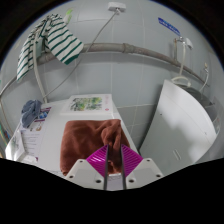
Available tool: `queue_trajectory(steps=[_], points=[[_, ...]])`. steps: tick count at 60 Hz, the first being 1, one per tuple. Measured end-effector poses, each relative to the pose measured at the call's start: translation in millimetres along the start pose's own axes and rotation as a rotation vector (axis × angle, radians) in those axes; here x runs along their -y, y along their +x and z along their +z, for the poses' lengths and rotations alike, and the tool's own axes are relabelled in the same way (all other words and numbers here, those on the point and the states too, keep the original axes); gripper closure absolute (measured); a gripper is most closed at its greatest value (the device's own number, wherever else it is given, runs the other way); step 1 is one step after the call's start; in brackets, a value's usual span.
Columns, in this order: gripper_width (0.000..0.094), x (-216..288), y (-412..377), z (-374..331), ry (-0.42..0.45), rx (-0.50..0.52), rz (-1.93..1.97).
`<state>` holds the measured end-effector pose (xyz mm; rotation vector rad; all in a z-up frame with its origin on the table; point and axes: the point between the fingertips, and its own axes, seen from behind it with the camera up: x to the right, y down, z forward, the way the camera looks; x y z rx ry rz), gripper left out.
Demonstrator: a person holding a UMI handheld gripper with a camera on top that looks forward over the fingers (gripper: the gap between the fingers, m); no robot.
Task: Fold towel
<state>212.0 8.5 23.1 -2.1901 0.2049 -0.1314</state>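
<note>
A brown towel (80,140) lies spread on a white table (140,110), just ahead of my gripper (106,158). The magenta pads (97,160) stand close together with a fold of the brown towel pinched between them. The pinched edge rises in a ridge (108,133) beyond the fingertips. The rest of the towel stretches to the left of the fingers, flat on the table.
A green-and-white striped cloth (55,40) hangs at the far left over a rail. A printed sheet (88,103) lies beyond the towel. A blue object (32,110) sits at the left. A white panel (185,120) stands to the right.
</note>
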Motion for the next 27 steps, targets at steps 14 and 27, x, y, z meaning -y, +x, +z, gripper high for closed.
queue_trajectory(steps=[14,27], points=[[0.0108,21.4,4.2,-72.0,0.105,-0.057,-0.034],[0.0087,4.6,-33.0,-175.2,0.175,-0.011,-0.002]])
